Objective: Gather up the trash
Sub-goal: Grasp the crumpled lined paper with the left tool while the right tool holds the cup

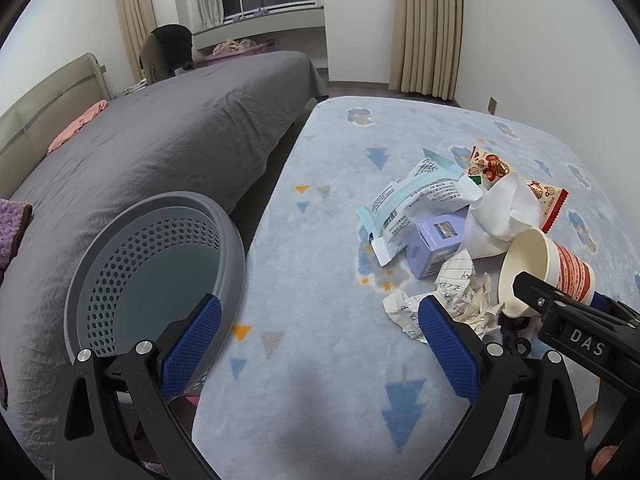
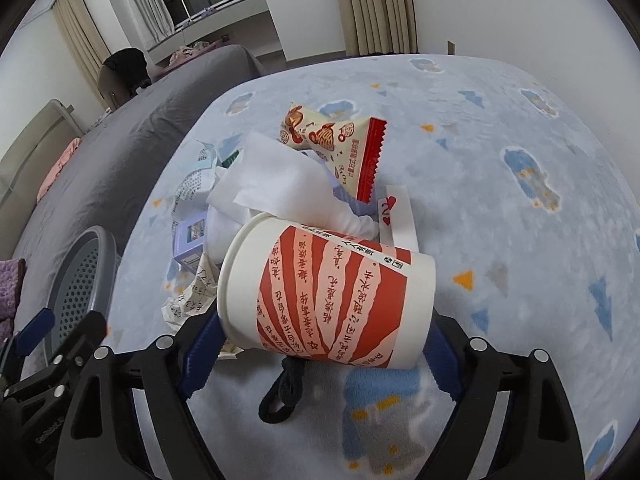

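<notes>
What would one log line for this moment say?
right gripper: straddling paper cup, contact unclear | left gripper: open, empty | basket: looks empty

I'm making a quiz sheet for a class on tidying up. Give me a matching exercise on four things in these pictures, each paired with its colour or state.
Things:
1. paper cup
2. basket
3. small box
4. handwritten paper

States:
A. grey, perforated, nothing inside
B. crumpled
C. lilac
D. on its side, red and white, between the right gripper's jaws

Pairs: 1-D, 2-A, 3-C, 4-B
</notes>
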A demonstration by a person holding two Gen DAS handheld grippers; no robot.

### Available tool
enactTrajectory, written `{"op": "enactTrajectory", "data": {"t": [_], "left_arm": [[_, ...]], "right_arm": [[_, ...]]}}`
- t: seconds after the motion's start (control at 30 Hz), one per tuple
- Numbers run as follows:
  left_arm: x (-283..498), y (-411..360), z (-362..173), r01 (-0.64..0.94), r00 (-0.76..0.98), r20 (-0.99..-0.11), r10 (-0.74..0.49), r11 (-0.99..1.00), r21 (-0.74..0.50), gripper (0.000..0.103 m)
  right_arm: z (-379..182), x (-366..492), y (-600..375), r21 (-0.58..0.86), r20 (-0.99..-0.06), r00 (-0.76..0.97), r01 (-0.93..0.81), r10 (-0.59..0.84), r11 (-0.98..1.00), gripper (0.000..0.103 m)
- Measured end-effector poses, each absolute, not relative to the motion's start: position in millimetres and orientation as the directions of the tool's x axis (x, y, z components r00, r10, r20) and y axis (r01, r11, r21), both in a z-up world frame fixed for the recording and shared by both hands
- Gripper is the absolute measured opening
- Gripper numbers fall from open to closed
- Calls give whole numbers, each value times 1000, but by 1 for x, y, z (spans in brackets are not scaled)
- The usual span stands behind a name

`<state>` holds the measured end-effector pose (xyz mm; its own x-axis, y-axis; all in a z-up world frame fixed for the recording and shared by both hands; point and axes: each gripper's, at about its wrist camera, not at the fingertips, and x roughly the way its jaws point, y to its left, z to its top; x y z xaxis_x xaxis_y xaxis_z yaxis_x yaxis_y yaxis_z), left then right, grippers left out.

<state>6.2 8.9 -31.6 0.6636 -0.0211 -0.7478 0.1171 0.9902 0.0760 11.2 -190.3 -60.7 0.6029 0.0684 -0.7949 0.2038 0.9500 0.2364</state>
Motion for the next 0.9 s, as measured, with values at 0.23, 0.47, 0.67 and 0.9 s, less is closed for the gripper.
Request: {"op": "enactTrajectory", "data": {"t": [0.23, 0.47, 0.67, 0.9], "left_arm": [[5, -2, -35, 153, 658, -751, -59, 987, 56, 97], [2, -25, -42, 207, 647, -757, -92, 977, 58, 97], [10, -47, -55, 245, 605, -786, -130, 969, 28, 97], [12, -58, -71, 252, 575, -809, -122, 967, 33, 97]], "right_arm": [[-47, -9, -208, 226, -781, 622, 196, 57, 954, 83], [-40, -33, -230, 202, -772, 635, 217, 19, 955, 83], [-38, -40, -243, 222, -762, 647, 220, 28, 950, 83], [-37, -44, -255, 254, -754, 656, 224, 48, 941, 83]]}}
